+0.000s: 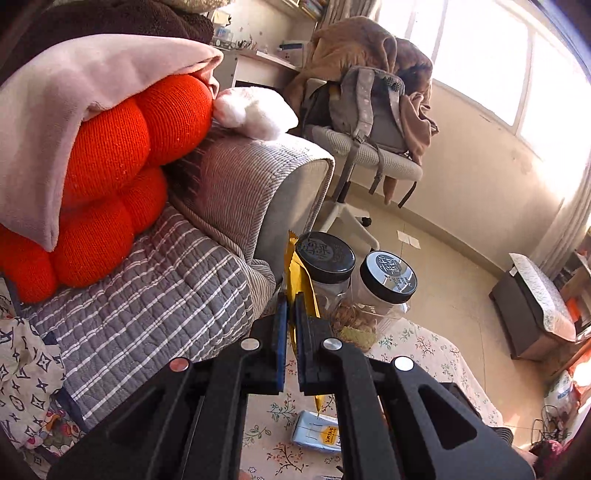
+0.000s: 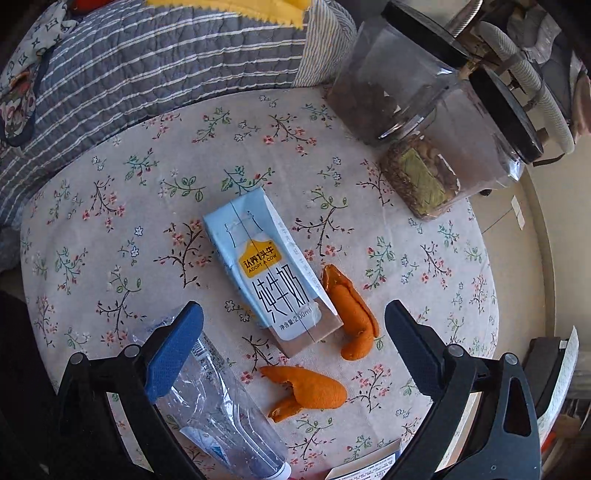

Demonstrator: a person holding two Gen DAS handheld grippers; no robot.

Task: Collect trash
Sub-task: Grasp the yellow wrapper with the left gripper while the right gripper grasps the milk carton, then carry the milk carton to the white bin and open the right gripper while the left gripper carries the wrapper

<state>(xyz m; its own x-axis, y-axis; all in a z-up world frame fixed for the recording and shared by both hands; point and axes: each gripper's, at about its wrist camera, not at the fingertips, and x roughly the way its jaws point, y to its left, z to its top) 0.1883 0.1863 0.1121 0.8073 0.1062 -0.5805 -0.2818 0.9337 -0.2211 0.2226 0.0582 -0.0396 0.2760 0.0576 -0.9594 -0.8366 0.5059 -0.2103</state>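
Note:
My left gripper (image 1: 291,306) is shut on a yellow wrapper (image 1: 300,275) and holds it up above the floral table (image 1: 424,347); the wrapper's zigzag edge also shows at the top of the right wrist view (image 2: 236,9). My right gripper (image 2: 293,314) is open above the table (image 2: 110,221). Between its fingers lie a light blue milk carton (image 2: 266,266) and two pieces of orange peel (image 2: 351,317), (image 2: 306,391). A crushed clear plastic bottle (image 2: 221,406) lies under its left finger. The carton also shows in the left wrist view (image 1: 317,432).
Two clear jars with black lids (image 2: 399,81), (image 2: 476,140) stand at the table's far edge, also in the left wrist view (image 1: 325,254), (image 1: 388,277). A grey striped sofa (image 1: 155,295) with an orange cushion (image 1: 110,177) adjoins the table. A white chair with a backpack (image 1: 369,114) stands beyond.

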